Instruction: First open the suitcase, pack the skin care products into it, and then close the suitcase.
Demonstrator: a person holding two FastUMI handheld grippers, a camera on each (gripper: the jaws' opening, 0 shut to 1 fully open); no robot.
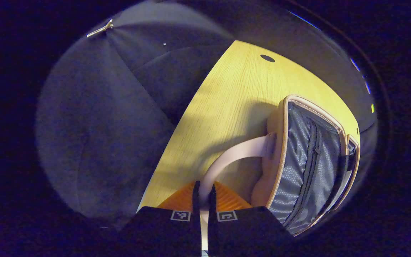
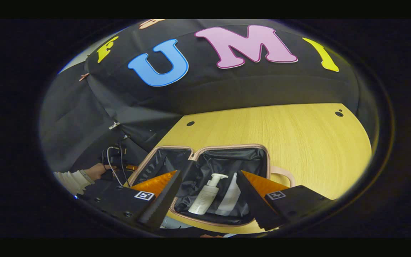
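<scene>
Pink-trimmed suitcase (image 2: 205, 178) lies open on wooden table (image 2: 298, 142); pump bottle (image 2: 207, 196) and a second pale bottle (image 2: 229, 198), type unclear, inside. Left gripper (image 1: 203, 194) clamped on its handle (image 1: 227, 159). Right gripper (image 2: 209, 200) spread wide, empty, above.

Matt light wood-grain table (image 2: 298, 142), suitcase (image 1: 277, 150) with smooth pale shell, sheeny grey cloth lining (image 1: 298, 167)

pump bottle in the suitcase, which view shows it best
The right gripper view: the white pump bottle lies in plain sight in the open suitcase, between the open right gripper. The left gripper view shows only the suitcase's grey lining and handle, not the bottle.
</scene>
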